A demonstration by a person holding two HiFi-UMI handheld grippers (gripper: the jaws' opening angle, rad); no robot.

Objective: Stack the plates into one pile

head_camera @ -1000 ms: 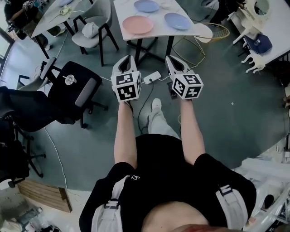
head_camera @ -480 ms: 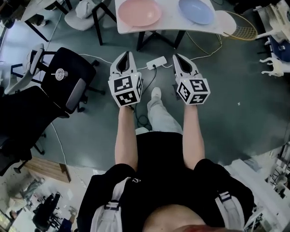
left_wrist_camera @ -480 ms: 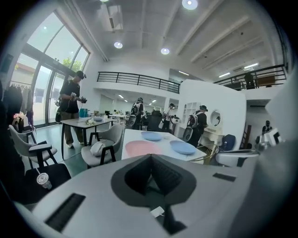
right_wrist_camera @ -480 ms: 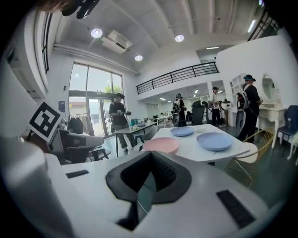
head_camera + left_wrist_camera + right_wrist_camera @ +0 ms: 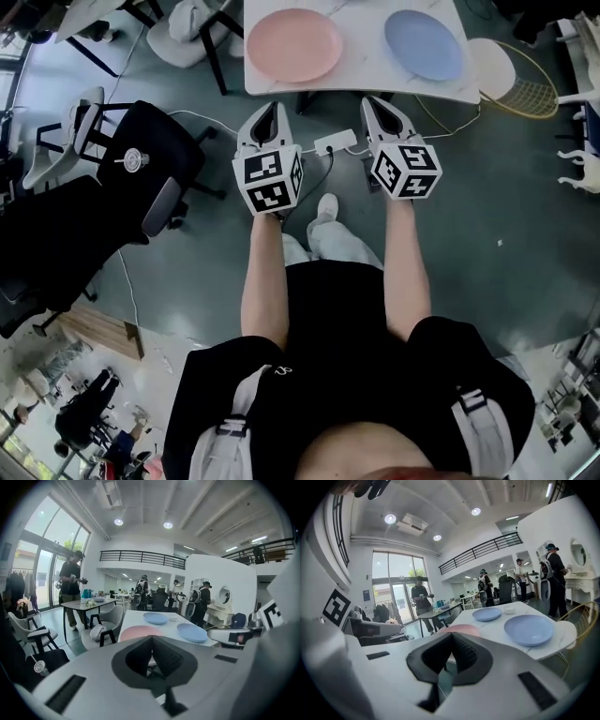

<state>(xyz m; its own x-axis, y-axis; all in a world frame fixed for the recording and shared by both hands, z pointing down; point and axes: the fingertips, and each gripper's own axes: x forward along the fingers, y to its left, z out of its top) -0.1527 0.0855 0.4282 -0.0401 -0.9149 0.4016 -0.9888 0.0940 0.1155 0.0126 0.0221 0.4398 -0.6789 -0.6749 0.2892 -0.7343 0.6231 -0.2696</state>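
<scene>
A pink plate (image 5: 292,44) and a blue plate (image 5: 424,44) lie side by side on the white table (image 5: 361,82) ahead of me. A second blue plate (image 5: 155,618) sits farther back, beside a small white bowl (image 5: 173,618). My left gripper (image 5: 270,111) hangs in the air just short of the table edge, below the pink plate, shut and holding nothing. The right gripper (image 5: 381,105) is level with it, between the two near plates, also shut and holding nothing. The right gripper view shows the near blue plate (image 5: 528,629), the far one (image 5: 486,614) and the pink plate (image 5: 459,630).
A black office chair (image 5: 141,169) stands on the floor to my left. A white power strip (image 5: 336,142) with cables lies under the table edge. A gold wire chair (image 5: 520,80) is at the table's right end, a grey chair (image 5: 199,21) at its left. Several people stand farther back.
I have stepped closer to the table. Both grippers, still shut, now reach almost to its near edge, and the plates sit nearer in view.
</scene>
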